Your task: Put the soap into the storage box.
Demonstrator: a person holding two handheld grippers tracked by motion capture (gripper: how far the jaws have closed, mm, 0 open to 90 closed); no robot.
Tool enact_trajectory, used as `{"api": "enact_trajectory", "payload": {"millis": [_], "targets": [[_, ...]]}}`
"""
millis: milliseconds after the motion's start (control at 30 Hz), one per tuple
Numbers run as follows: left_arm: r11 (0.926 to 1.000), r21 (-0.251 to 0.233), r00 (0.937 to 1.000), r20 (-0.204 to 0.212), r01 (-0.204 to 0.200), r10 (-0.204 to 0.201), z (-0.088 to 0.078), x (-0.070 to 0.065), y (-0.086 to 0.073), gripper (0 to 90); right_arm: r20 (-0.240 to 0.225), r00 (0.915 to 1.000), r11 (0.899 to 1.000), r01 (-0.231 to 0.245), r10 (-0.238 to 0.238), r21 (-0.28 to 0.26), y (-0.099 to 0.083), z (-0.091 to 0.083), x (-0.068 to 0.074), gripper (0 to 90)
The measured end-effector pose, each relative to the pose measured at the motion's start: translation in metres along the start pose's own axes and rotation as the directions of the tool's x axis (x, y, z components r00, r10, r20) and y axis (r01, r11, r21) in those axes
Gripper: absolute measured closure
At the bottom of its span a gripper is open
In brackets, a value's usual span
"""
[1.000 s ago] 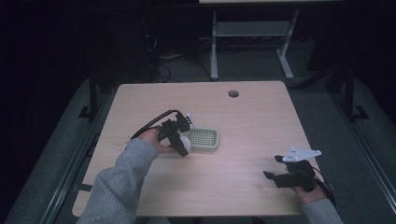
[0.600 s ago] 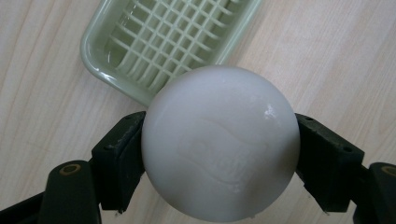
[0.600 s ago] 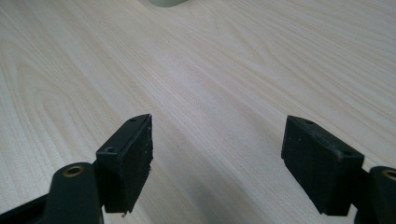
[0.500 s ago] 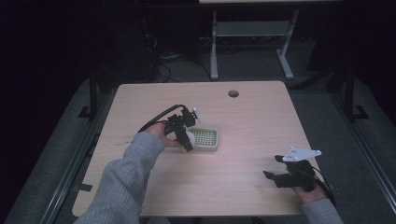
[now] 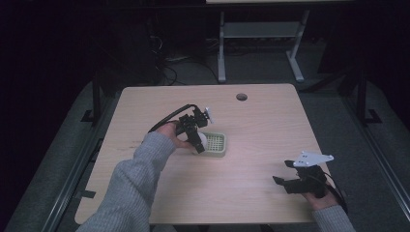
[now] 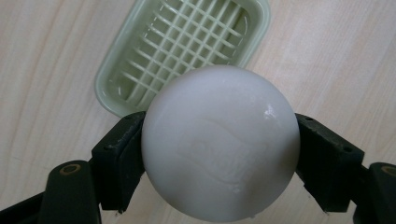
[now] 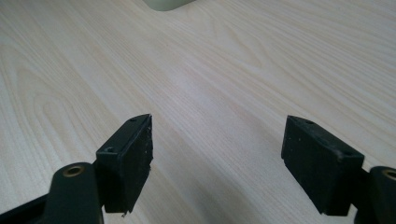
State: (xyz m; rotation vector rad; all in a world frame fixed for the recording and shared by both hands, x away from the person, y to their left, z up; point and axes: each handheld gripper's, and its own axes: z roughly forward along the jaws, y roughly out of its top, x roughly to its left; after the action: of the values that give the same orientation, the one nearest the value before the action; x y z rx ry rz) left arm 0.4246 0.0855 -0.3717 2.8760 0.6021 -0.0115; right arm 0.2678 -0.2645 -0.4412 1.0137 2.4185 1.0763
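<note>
Left gripper (image 5: 199, 143) is clamped on a white bar of soap (image 6: 220, 142); in the left gripper view both black jaws press against the soap's sides, one at each flank, and the soap bulges out above them. The soap is smooth and rounded, with a faint embossed mark on its face. It is held off the table (image 5: 251, 116), above the near-left end of a pale green soap dish (image 5: 215, 143); whether it touches the dish cannot be told. In the left gripper view the dish (image 6: 187, 46) lies beyond the soap, its ribbed grid floor bare, its near rim partly hidden by the soap. The dish sits flat near the middle of the table, a little toward the left edge and well clear of all four edges. The left forearm, in a grey sleeve (image 5: 130, 188), reaches in from the near-left corner. Right gripper (image 5: 290, 174) rests near the near-right corner, well apart from the dish; its jaws stand wide apart with bare wood between them. In the right gripper view (image 7: 217, 163) a corner of the dish (image 7: 166, 3) shows at the top edge. A round cable hole (image 5: 241, 96) sits close to the far edge.
</note>
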Motion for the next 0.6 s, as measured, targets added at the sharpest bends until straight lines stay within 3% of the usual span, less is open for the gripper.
{"api": "enact_trajectory", "payload": {"millis": [600], "targets": [[0.9999, 0.005, 0.9999, -0.009, 0.011, -0.011, -0.003, 0.010, 0.019, 23.5, 0.004, 1.0000, 1.000, -0.008, 0.008, -0.008, 0.000, -0.002, 0.000, 24.4]]}}
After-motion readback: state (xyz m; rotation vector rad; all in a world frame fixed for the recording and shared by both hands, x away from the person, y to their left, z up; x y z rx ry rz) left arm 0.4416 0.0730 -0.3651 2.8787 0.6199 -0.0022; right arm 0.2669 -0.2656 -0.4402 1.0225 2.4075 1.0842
